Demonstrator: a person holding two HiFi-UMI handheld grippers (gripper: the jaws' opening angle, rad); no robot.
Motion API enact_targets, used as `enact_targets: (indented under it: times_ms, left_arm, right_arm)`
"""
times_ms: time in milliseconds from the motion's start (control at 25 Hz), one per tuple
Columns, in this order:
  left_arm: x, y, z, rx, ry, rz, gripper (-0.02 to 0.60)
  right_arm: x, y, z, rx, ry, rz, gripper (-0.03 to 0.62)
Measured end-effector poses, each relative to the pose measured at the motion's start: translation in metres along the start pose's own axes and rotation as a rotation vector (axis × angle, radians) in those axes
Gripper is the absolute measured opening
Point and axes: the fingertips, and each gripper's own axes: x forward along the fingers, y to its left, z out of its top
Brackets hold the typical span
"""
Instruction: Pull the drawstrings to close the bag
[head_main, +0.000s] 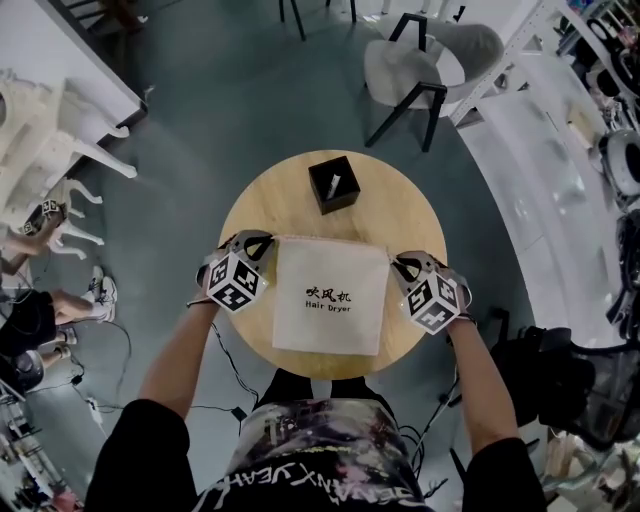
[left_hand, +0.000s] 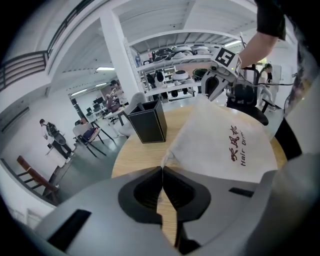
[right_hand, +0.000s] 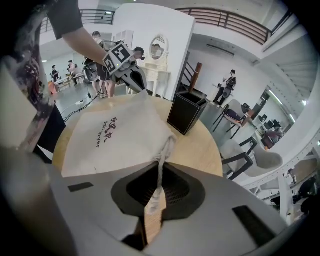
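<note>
A white cloth bag (head_main: 330, 300) printed "Hair Dryer" lies mid-table, its top edge raised between the two grippers. My left gripper (head_main: 267, 240) is shut at the bag's upper left corner. In the left gripper view (left_hand: 162, 169) the gathered corner (left_hand: 168, 156) runs straight into the closed jaws, and the cord itself is hidden there. My right gripper (head_main: 394, 263) is shut at the upper right corner. The right gripper view (right_hand: 160, 169) shows the white drawstring (right_hand: 167, 147) pinched between the pads, its end hanging below them. The bag (right_hand: 112, 132) slopes up to that grip.
The round wooden table (head_main: 258, 205) also carries a black square box (head_main: 334, 184) just behind the bag. A grey chair (head_main: 430, 60) stands beyond the table and white furniture (head_main: 50, 140) at the left. People stand or sit in the distance.
</note>
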Motion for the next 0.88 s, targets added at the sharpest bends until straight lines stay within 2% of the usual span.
enact_targets:
  times_ms: [400, 560, 720, 880]
  left_arm:
    - [-0.01, 0.011, 0.004, 0.011, 0.004, 0.089, 0.02]
    - [-0.016, 0.022, 0.007, -0.032, 0.01, 0.167, 0.02]
    - [-0.023, 0.032, 0.011, -0.108, 0.007, 0.258, 0.02]
    - [-0.032, 0.035, 0.013, -0.145, 0.007, 0.323, 0.021]
  right_arm:
    - [-0.018, -0.003, 0.009, -0.129, 0.029, -0.05, 0.011]
    - [-0.023, -0.008, 0.014, -0.178, 0.056, -0.098, 0.011]
    - [-0.028, -0.013, 0.019, -0.188, 0.066, -0.136, 0.011]
    - [-0.033, -0.016, 0.021, -0.202, 0.08, -0.167, 0.011]
